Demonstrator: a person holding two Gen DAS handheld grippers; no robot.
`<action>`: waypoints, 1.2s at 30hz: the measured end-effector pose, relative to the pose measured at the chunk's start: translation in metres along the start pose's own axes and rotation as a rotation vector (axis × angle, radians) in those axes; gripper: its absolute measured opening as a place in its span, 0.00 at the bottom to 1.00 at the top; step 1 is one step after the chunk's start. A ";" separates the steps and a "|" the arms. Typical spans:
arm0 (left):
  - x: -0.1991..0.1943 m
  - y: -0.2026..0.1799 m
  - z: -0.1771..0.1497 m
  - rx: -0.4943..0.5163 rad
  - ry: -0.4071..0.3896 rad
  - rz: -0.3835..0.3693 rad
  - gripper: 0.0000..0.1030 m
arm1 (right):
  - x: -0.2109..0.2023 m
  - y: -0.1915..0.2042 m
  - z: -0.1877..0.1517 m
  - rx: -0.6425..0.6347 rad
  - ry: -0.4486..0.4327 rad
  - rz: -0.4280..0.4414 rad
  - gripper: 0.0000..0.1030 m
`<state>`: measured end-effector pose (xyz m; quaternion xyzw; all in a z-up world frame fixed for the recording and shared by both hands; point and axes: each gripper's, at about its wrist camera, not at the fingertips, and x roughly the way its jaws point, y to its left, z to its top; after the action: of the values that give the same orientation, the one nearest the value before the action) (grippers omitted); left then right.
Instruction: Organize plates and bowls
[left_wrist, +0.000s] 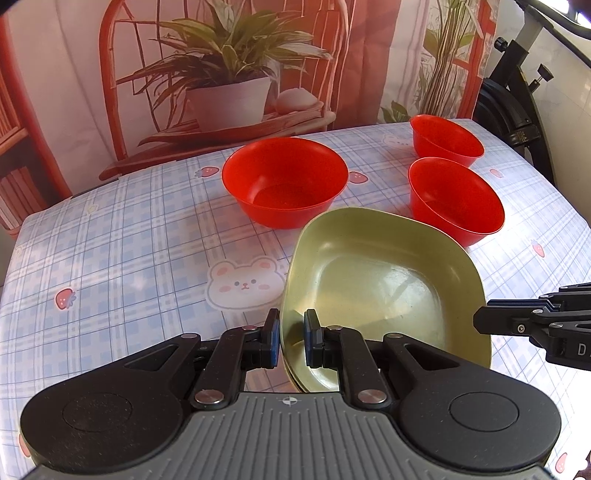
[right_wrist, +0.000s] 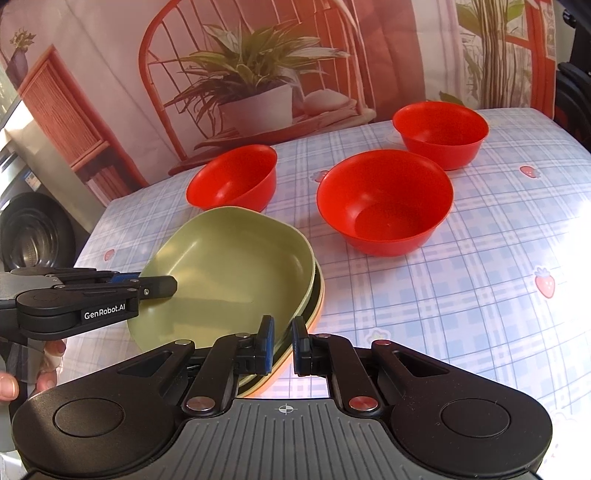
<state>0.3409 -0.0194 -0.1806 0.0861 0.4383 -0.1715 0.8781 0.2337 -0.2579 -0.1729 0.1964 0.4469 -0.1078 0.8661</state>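
The left hand-held gripper has its two blue-padded fingers straddling the near rim of the top plate, one pad outside the wall and one inside; a thin gap shows on each side, so I cannot tell whether it actually pinches the rim. The right hand-held gripper straddles the opposite rim of the same green plate in the same way, with the right finger standing clear of the rim, so its grip is also unclear. Each gripper appears from the side in the other's view, reaching over the plate's edge.

The plate sits tilted on top of a small stack; below it the edges of further plates show, the lowest orange. The stack rests on the table, which is covered with a blue checked cloth printed with strawberries and bears.

Beyond the stack stand three red bowls, upright and apart: a large bowl, a middle bowl and a far bowl.
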 end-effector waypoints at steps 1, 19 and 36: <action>-0.001 -0.001 0.000 0.005 -0.003 0.002 0.14 | -0.001 -0.001 0.000 0.003 -0.002 0.004 0.09; 0.005 -0.003 -0.004 0.012 0.009 0.007 0.15 | -0.006 -0.001 -0.004 -0.001 -0.007 0.003 0.10; -0.049 0.044 0.025 -0.198 -0.250 -0.032 0.33 | -0.042 -0.007 0.041 -0.169 -0.209 0.038 0.31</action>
<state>0.3487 0.0250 -0.1268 -0.0299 0.3415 -0.1507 0.9272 0.2368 -0.2811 -0.1188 0.1190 0.3579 -0.0732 0.9233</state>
